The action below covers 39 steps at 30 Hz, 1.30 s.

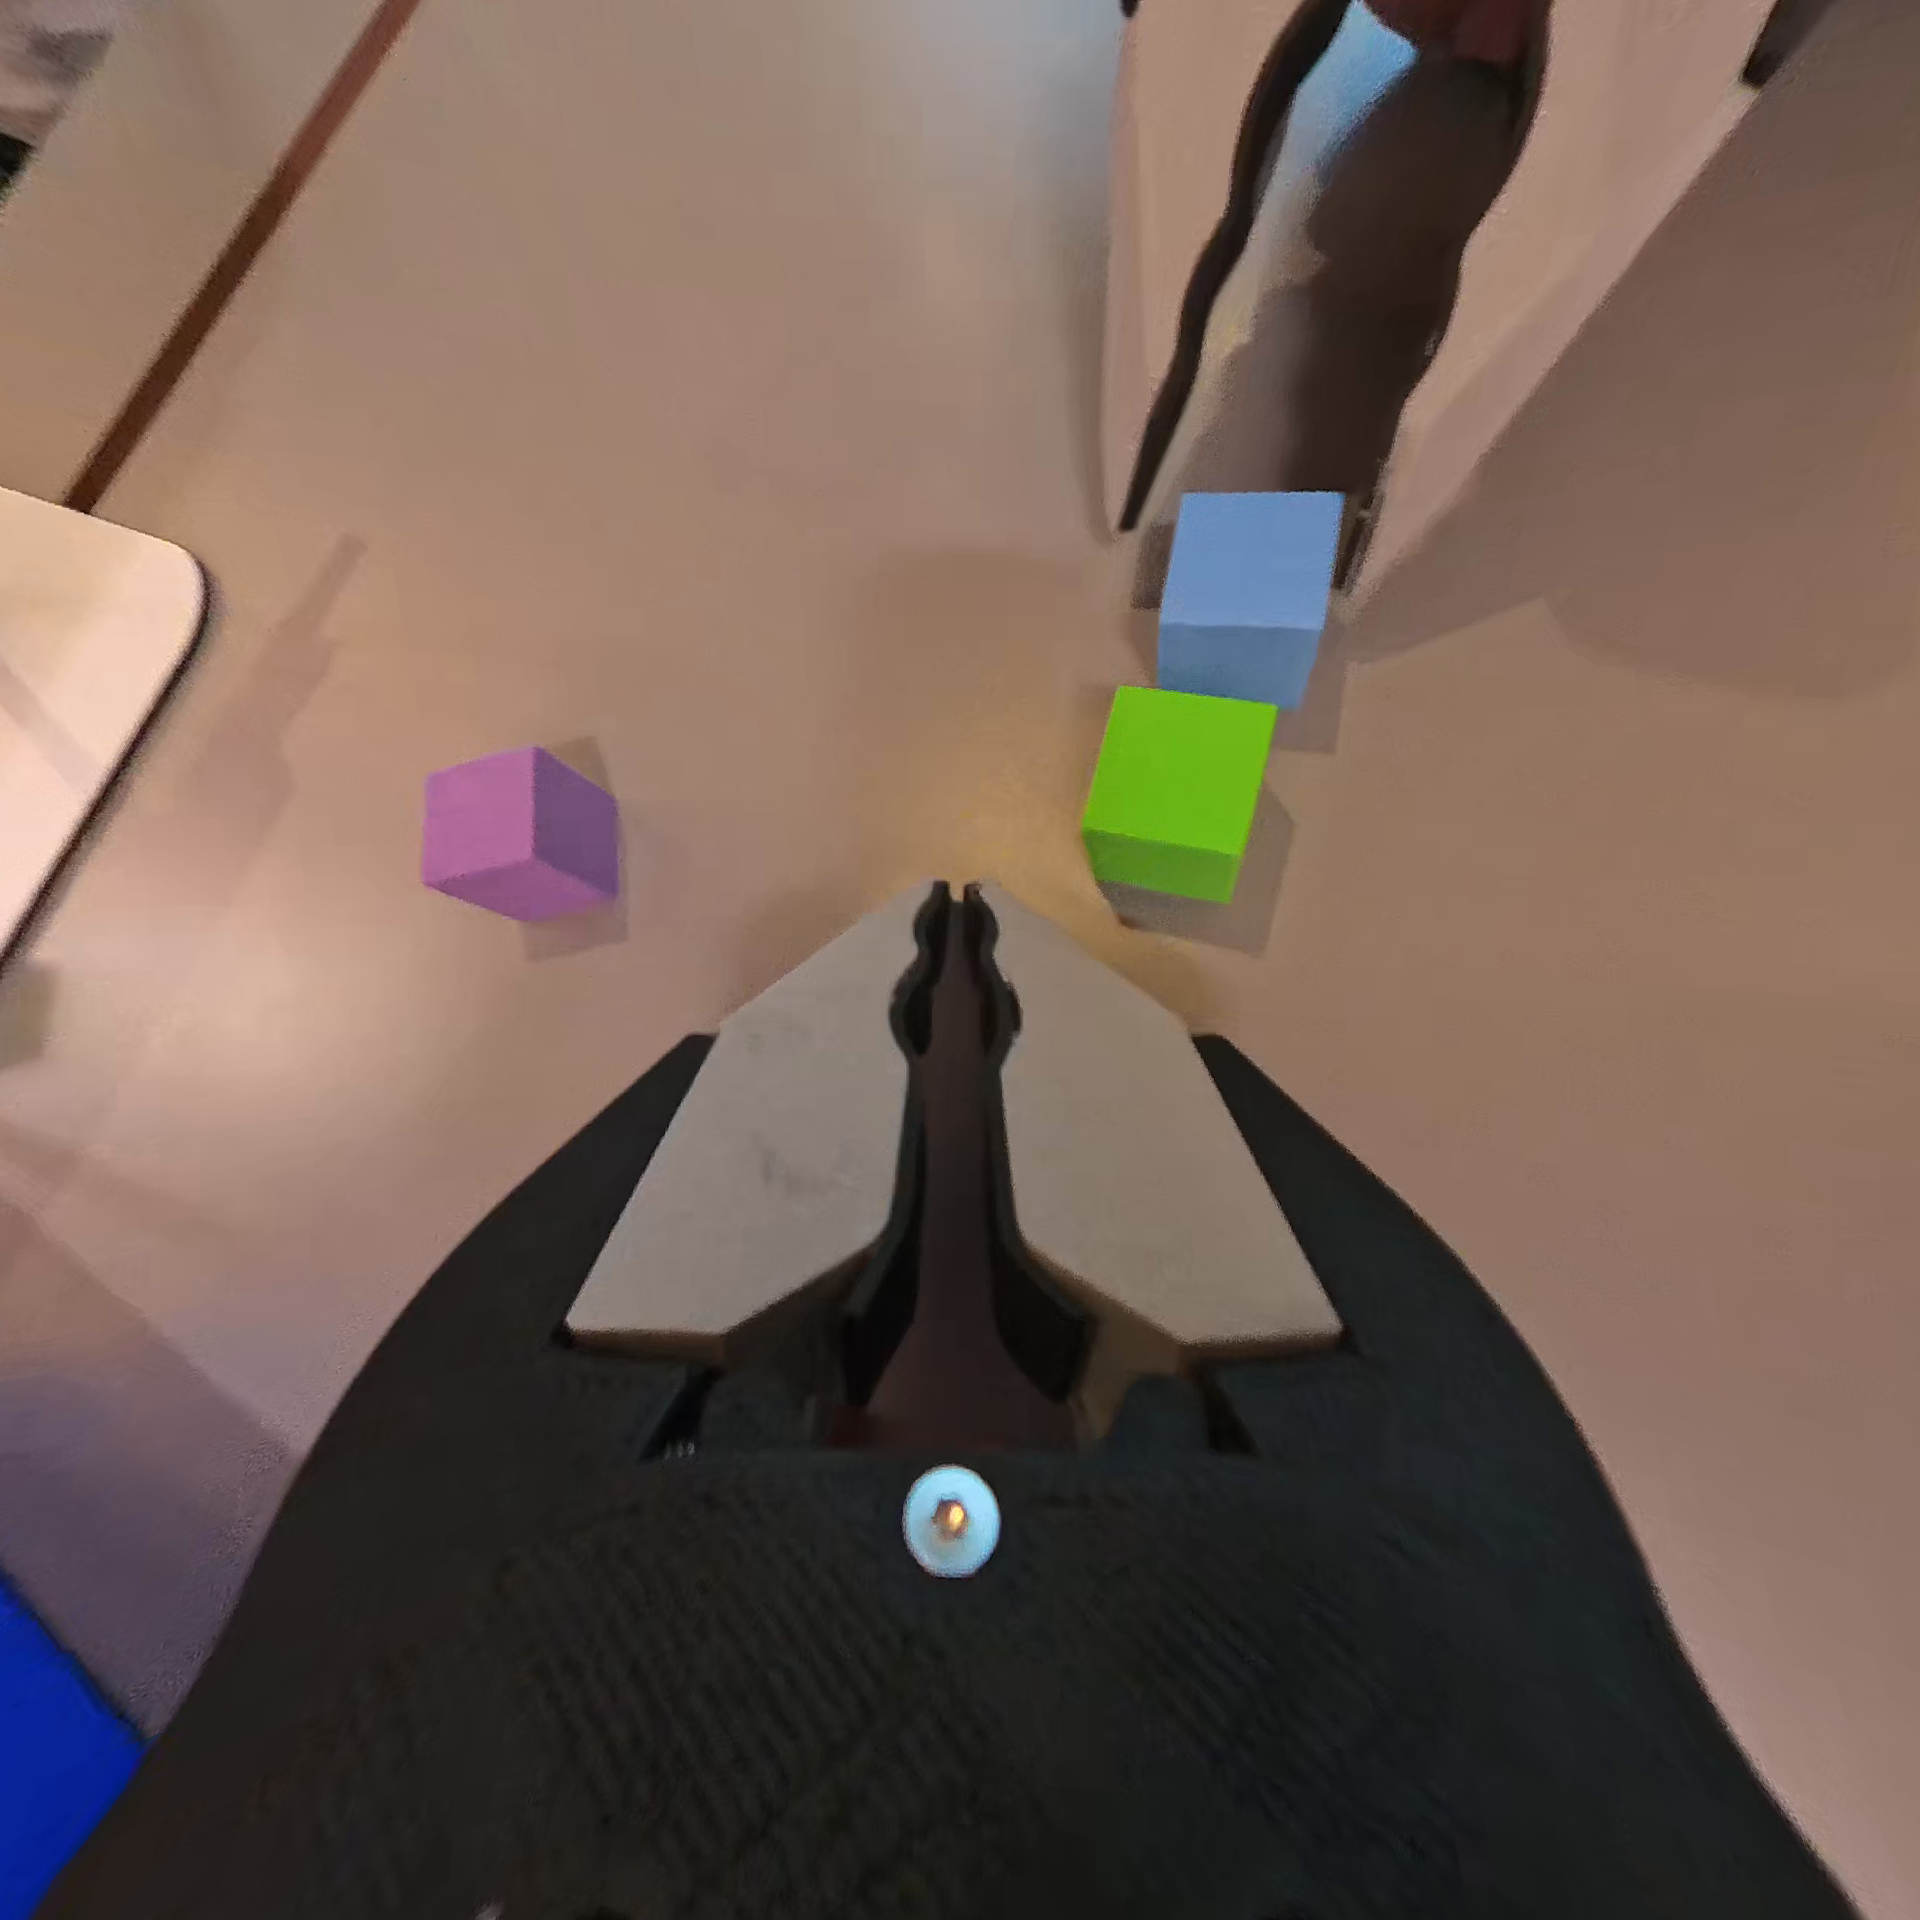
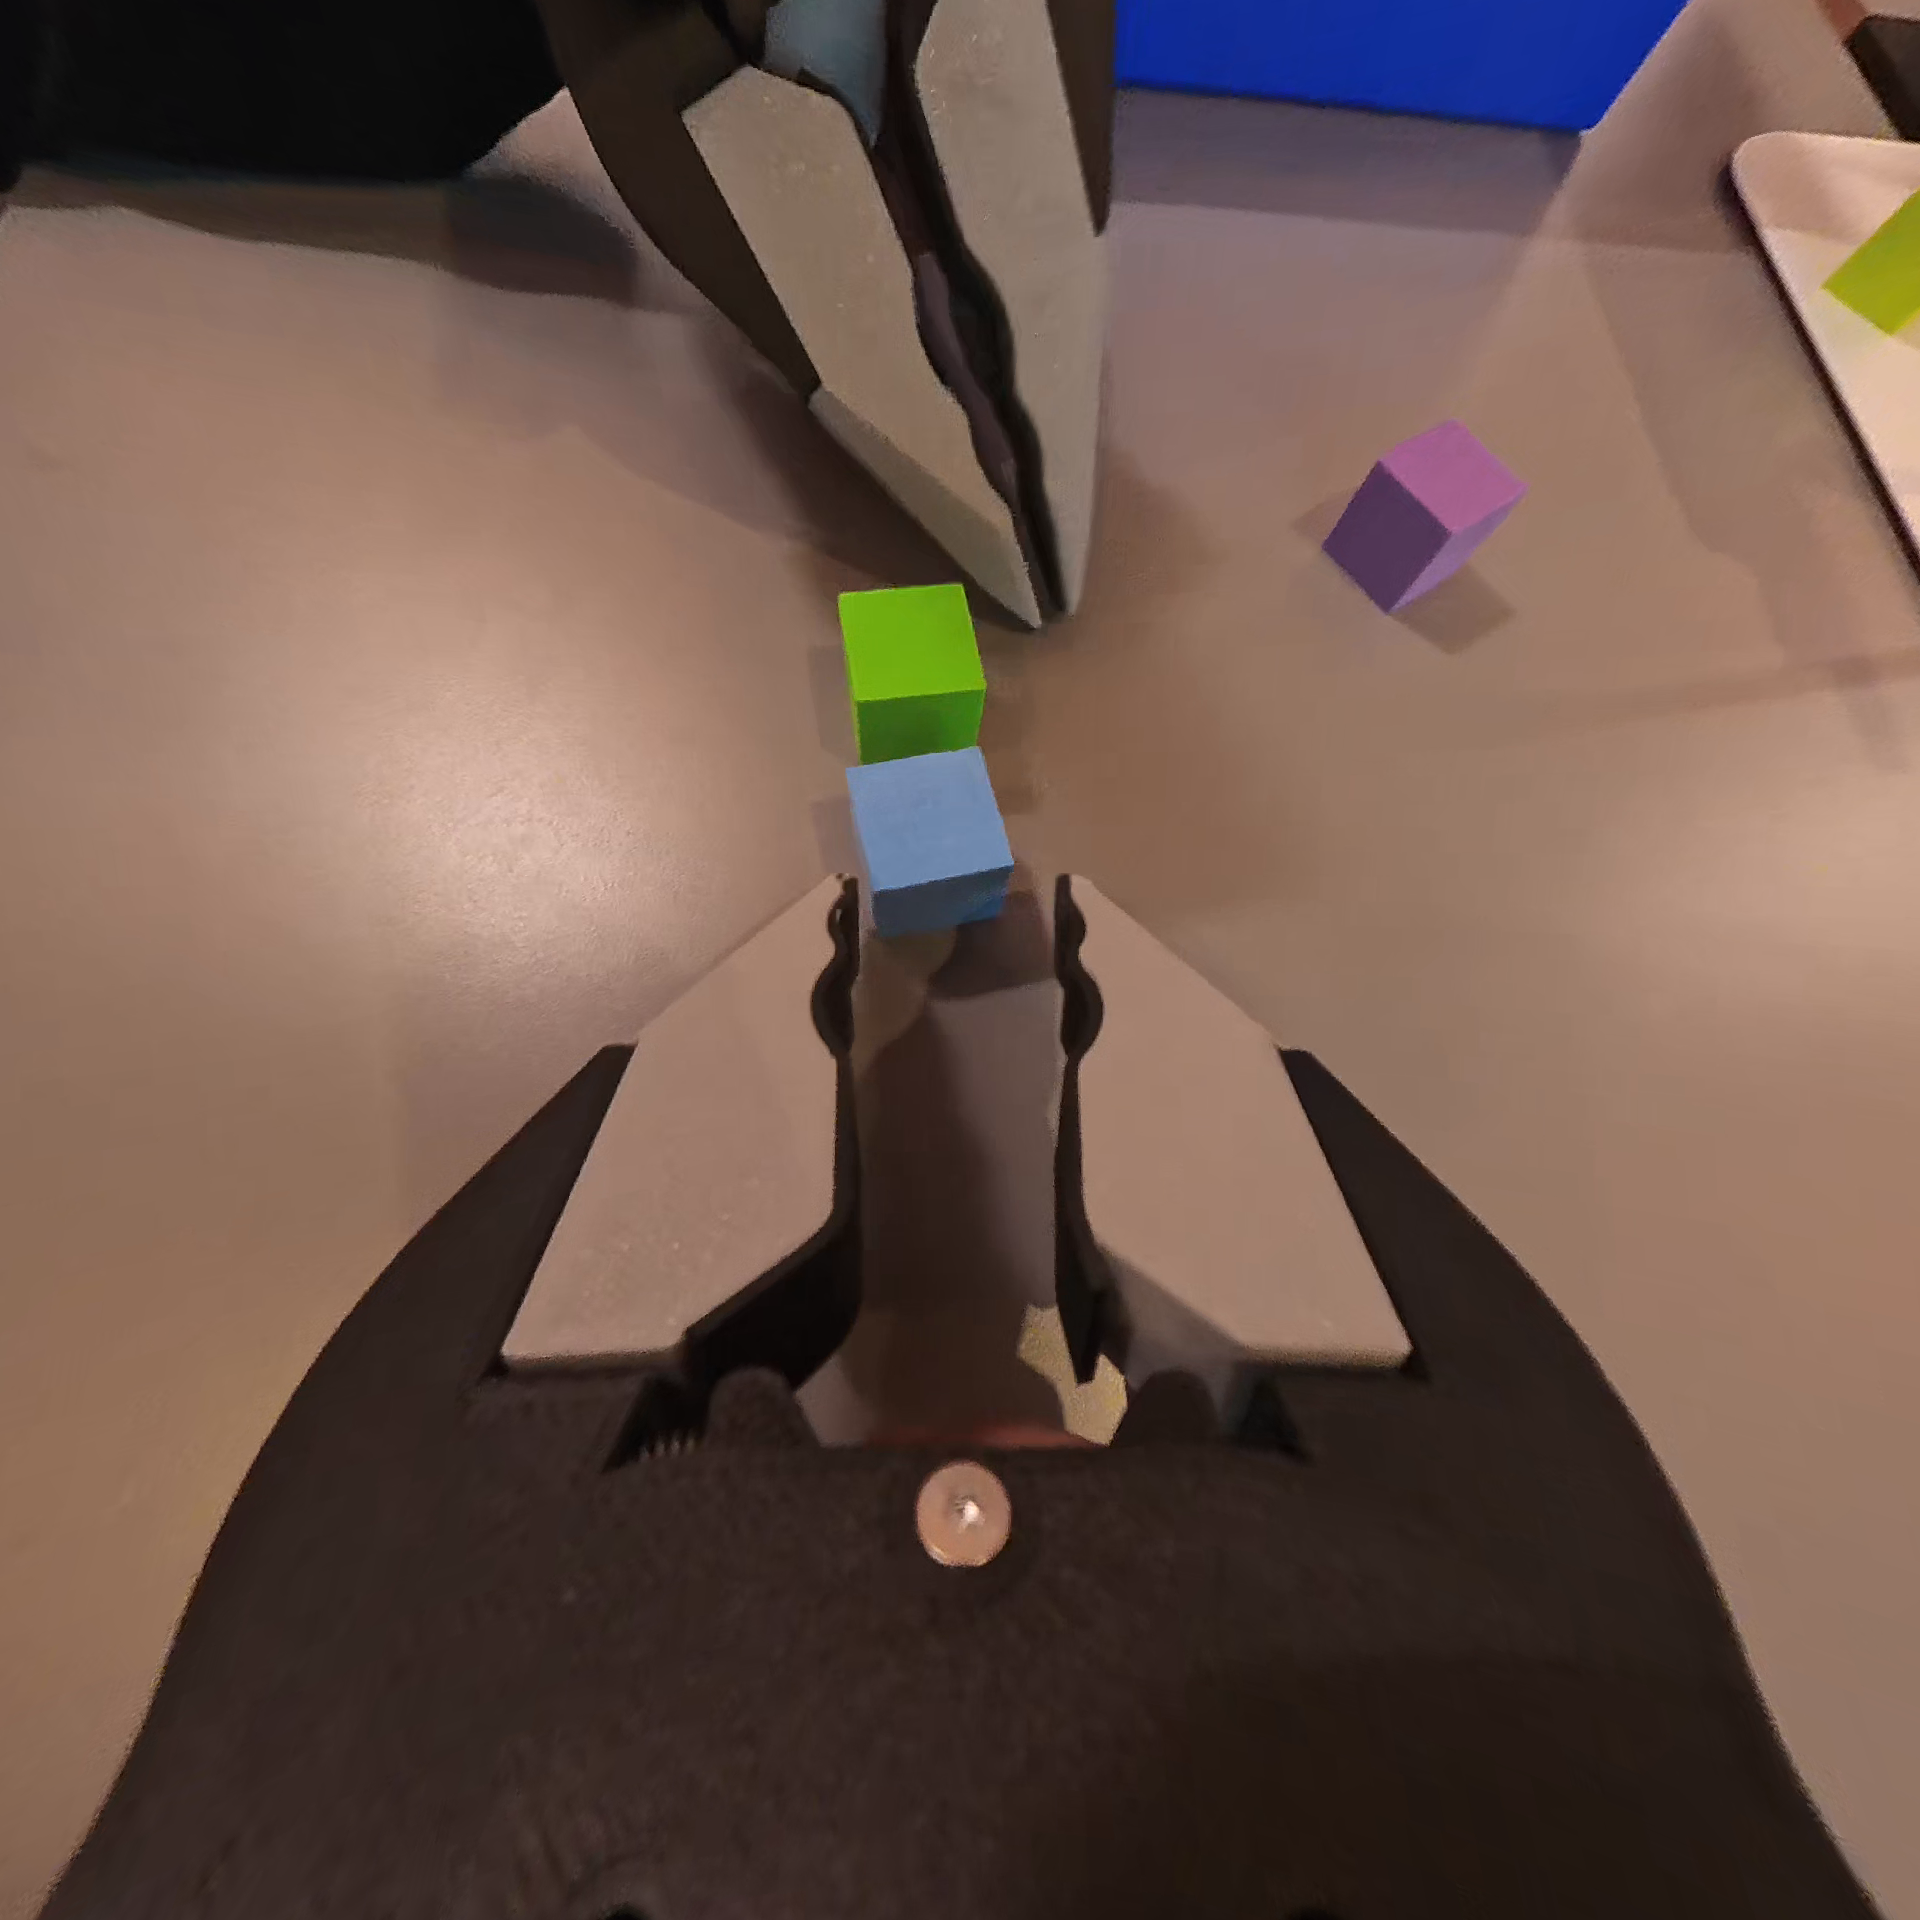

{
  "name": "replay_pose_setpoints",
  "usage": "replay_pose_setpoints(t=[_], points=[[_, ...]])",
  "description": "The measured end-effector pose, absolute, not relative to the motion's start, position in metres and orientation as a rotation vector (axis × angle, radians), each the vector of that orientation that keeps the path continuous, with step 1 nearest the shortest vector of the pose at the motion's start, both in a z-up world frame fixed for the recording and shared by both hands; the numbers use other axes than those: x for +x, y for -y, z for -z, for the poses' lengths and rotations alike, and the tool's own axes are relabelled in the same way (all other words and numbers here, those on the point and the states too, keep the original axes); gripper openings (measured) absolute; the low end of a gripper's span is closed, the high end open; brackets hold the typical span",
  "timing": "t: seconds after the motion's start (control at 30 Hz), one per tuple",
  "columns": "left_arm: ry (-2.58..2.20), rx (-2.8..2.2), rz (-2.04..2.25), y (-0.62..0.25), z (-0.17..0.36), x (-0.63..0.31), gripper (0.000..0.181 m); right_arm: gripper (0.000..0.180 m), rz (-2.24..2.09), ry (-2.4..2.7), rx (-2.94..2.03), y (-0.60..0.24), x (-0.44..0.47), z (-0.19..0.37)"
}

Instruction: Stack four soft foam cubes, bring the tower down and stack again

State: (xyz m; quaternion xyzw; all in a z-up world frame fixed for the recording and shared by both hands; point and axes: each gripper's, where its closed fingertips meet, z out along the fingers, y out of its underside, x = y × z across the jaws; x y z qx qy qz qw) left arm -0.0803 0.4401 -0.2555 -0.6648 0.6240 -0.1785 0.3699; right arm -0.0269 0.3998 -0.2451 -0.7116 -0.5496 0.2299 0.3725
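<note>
A light blue cube [image 1: 1247,592] and a green cube [image 1: 1179,790] stand side by side on the table, touching or nearly so. A purple cube [image 1: 520,831] lies apart to the left, turned at an angle. My left gripper [image 1: 956,888] is shut and empty, its tips just left of the green cube. My right gripper [image 2: 956,883] is open, its fingers on either side of the blue cube's [image 2: 925,842] near end. The green cube [image 2: 909,665] is behind it, with the left gripper [image 2: 1044,613] beside it. The purple cube [image 2: 1423,514] is at the right.
A pale tray [image 2: 1808,208] at the right edge holds a yellow-green cube [image 2: 1881,275]; the tray also shows in the left wrist view [image 1: 83,644]. A bright blue object [image 2: 1351,52] lies beyond the table's far edge. Spacing between my two grippers at the tips: around 8 cm. My left tips are roughly 25 cm from the bright blue object [image 2: 1351,52].
</note>
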Motion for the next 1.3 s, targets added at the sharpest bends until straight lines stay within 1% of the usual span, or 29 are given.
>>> replay_pose_setpoints(t=[0.07,0.13,0.17,0.3,0.6,0.73,0.8,0.93,1.07,1.3], points=[[-1.611,-1.725,0.510,-0.437,0.256,-0.082,0.000,0.035,-0.605,1.391,-1.822,-0.401,-0.029,0.243],[-1.618,-1.723,0.523,-0.435,0.256,-0.081,0.000,0.025,-0.622,1.401,-1.812,-0.399,-0.032,0.242],[-1.624,-1.717,0.522,-0.434,0.256,-0.080,0.000,0.025,-0.626,1.408,-1.804,-0.398,-0.033,0.242],[-1.648,-1.682,0.508,-0.429,0.256,-0.073,0.000,0.024,-0.663,1.387,-1.803,-0.397,-0.032,0.238],[-1.635,-1.667,0.457,-0.429,0.256,-0.065,0.000,0.025,-0.752,1.222,-1.725,-0.406,-0.035,0.205],[-1.627,-1.693,0.493,-0.429,0.255,-0.069,0.000,0.024,-0.722,1.206,-1.723,-0.408,-0.043,0.198],[-1.611,-1.718,0.514,-0.431,0.255,-0.072,0.003,0.025,-0.691,1.221,-1.735,-0.408,-0.047,0.200],[-1.537,-1.786,0.529,-0.441,0.254,-0.078,0.017,0.025,-0.645,1.241,-1.750,-0.406,-0.052,0.203],[-1.461,-1.858,0.540,-0.452,0.254,-0.082,0.024,0.025,-0.631,1.245,-1.749,-0.403,-0.059,0.199],[-1.456,-1.872,0.561,-0.452,0.255,-0.083,0.023,0.025,-0.616,1.243,-1.788,-0.404,-0.062,0.206]])
